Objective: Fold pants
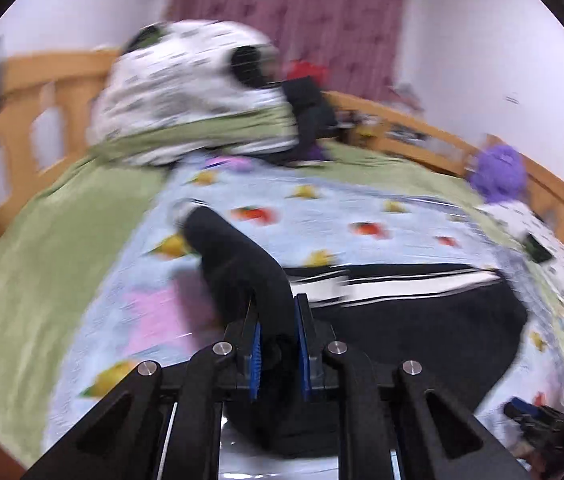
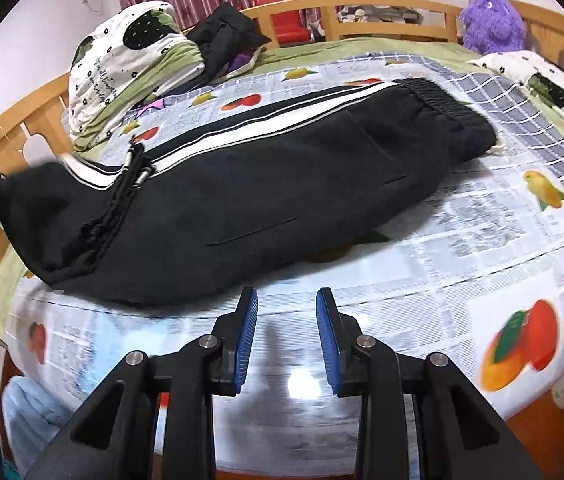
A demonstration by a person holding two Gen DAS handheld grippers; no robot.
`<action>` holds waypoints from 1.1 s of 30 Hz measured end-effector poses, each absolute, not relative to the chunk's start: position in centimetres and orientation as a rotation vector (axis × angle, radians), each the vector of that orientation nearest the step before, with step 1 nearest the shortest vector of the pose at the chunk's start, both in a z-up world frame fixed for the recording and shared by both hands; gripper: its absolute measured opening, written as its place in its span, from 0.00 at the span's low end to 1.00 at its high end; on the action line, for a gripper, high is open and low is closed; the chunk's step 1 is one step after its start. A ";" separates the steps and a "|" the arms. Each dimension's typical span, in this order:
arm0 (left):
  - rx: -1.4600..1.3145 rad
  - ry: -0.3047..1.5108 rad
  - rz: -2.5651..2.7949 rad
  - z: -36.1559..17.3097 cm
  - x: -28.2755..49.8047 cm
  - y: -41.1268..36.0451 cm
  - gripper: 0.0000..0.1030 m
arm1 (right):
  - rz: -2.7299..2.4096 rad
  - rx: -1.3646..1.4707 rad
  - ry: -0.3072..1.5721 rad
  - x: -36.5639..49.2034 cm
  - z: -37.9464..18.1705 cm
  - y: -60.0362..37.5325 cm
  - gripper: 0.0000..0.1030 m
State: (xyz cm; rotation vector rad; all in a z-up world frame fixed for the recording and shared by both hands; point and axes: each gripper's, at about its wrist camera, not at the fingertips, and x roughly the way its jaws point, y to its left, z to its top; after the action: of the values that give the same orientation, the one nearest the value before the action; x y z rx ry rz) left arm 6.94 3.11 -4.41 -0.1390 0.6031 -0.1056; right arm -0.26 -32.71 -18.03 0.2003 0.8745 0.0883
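The black pants (image 2: 250,184) lie along the fruit-print sheet (image 2: 461,248) on the bed; they look soft, thick and limp, best gripped at hems or waistband. The left gripper (image 1: 276,336) is clenched on a leg end, lifting it. The right gripper (image 2: 286,336) hangs released, empty. No containers show.

Bright indoor light, heavy motion blur, fisheye-warped edges

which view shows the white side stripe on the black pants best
The right wrist view: the black pants with the white side stripe lie sharp across the fruit-print sheet, stripe visible along most of its length. The left wrist view is motion-blurred, showing only a smeared stripe section and dark fabric clamped in the left gripper.
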 end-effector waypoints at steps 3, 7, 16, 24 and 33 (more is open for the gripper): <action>-0.177 0.632 -0.285 -4.1 8.2 -3.0 0.13 | 0.074 0.208 0.856 -0.3 -17.7 -34.7 0.29; -0.200 0.747 -0.431 -8.2 10.1 -10.5 0.13 | 0.054 0.244 0.848 -0.6 -17.1 -38.3 0.29; -0.285 0.912 -0.493 -12.1 8.6 -9.6 0.28 | 0.198 0.370 0.814 1.6 -16.6 -40.2 0.42; -0.220 0.820 -0.304 -9.9 4.7 -0.6 0.54 | 0.413 0.561 0.805 8.0 -17.3 -32.7 0.56; -0.357 0.882 -0.185 -12.8 4.0 6.8 0.54 | 0.473 0.572 1.001 14.6 -20.9 -25.2 0.17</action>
State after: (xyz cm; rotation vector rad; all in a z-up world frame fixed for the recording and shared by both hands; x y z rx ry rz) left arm 3.96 6.80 -12.80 -0.3570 0.8825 -0.1846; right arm 14.61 -25.25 -20.87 0.5724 1.0010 0.4730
